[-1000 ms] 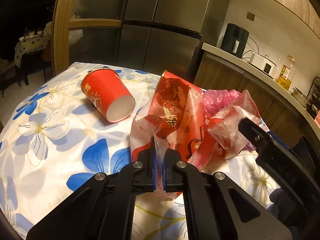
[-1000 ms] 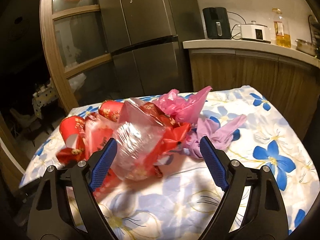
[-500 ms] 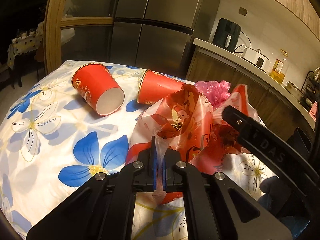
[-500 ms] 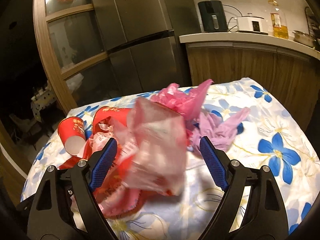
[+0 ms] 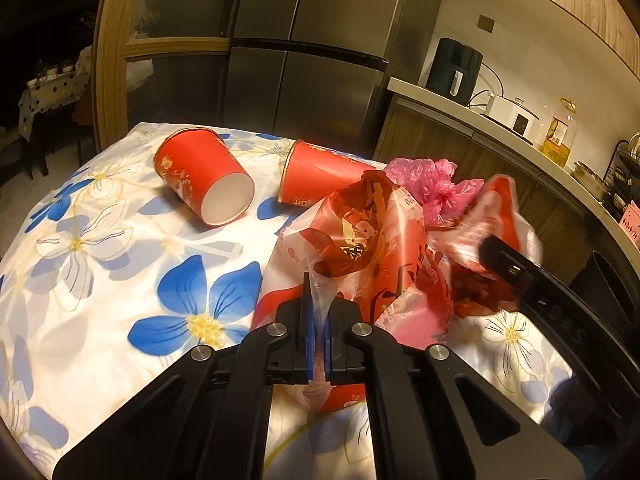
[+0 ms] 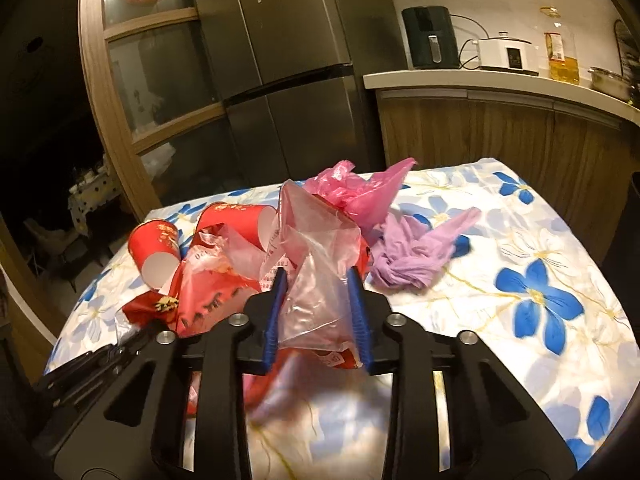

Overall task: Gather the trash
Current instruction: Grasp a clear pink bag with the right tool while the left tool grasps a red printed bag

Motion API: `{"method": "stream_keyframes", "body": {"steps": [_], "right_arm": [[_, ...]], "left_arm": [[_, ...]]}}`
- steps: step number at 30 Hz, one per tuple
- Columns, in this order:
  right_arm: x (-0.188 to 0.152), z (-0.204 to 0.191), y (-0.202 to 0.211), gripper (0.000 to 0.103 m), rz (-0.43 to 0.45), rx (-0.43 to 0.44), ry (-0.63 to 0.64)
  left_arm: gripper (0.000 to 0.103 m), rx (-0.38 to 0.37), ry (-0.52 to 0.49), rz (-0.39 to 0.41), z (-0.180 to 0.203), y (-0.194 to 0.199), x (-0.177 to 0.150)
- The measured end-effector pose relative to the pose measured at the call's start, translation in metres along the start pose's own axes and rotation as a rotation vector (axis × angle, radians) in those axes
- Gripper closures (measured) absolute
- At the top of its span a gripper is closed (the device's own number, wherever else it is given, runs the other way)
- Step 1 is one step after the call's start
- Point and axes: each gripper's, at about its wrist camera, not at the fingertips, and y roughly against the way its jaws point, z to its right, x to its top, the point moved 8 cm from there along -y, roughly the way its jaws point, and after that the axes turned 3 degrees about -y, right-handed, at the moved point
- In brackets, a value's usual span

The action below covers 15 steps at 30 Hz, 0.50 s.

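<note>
Left gripper (image 5: 319, 330): clamped tight on a twisted edge of the red-printed translucent plastic bag (image 5: 360, 240), blue pads all but together with only film between; same pinch as in both earlier views.
Right gripper (image 6: 318, 312): jaws just been closing, from wide apart a second ago to narrow now; a fold of the same bag's clear film (image 6: 316, 280) between the blue pads (image 6: 276, 300), both pads apparently pressing into it.
Bag position: lying on the flower-printed blue and white tablecloth (image 5: 120, 280), mouth side bunched between the two grippers, one edge in each.
Change in view: second red paper cup (image 5: 316, 180), hidden behind the bag a second ago, now showing on its side beside the first red paper cup (image 5: 204, 184); the bag's far flap now down against the right gripper's arm.
Remaining trash: both cups on their sides left of the bag; crumpled pink plastic bag (image 6: 352, 192) just behind it; crumpled lilac plastic piece (image 6: 416, 252) to the right, apart from the gripper.
Meaning for the task: probably a two-handed hold to spread the bag open as the collecting sack; nothing yet seen going inside, so collecting barely begun.
Risk: thin slippery film, easily pulled out of a shallow pinch when spread.
</note>
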Motion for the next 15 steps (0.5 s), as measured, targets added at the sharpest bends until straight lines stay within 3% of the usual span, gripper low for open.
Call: {"method": "stream_keyframes", "body": {"steps": [15], "right_arm": [[-0.008,0.030,0.092,0.080,0.090,-0.008,-0.020]], "left_arm": [[0.101,-0.005,-0.003,0.086,0.020,0.056,0.002]]}}
